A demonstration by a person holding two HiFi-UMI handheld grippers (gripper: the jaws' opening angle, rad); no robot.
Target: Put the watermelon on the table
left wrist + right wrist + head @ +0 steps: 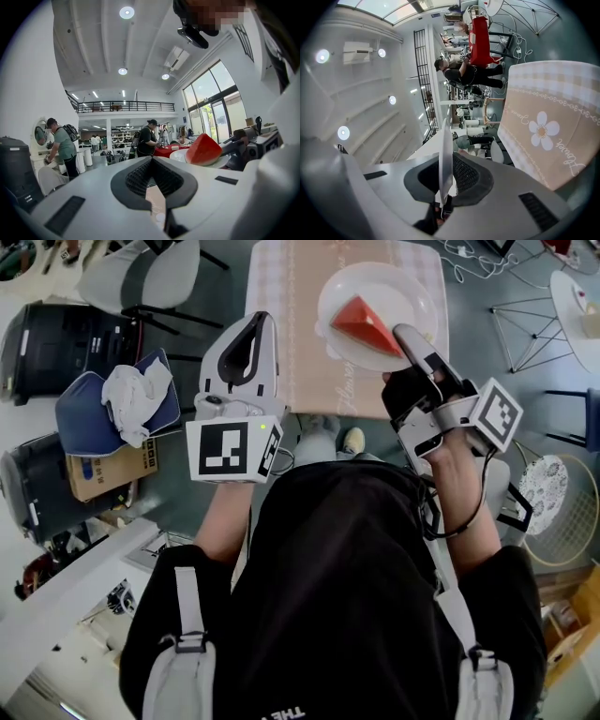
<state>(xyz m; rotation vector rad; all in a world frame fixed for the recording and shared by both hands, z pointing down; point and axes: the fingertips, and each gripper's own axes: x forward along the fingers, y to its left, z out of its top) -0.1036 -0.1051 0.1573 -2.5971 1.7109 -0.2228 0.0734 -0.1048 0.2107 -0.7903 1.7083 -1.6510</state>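
While the right gripper (405,336) is clamped on the near rim of a white plate (394,285), the watermelon (367,326), a red wedge, lies on that plate. The plate is over the table (291,352) w/ its beige checked cloth; can't tell if it touches the cloth. The left gripper (259,322) has its tips together w/ nothing btwn them, left of the plate and apart from it, by the table's left edge.

Round about: a grey chair (141,277) near the table's left side, a blue seat (89,418) w/ a white rag (131,395) on it, a cardboard box (108,472) just below, and a wire-frame stand (530,320) to the right.

The person's black top fills the lower head view and hides the floor under it. The table's far end is cut off at the top. The right gripper view gives the plate edge-on only, a thin white blade btwn the pads (464,173). People far off in the left gripper view are too small for detail.
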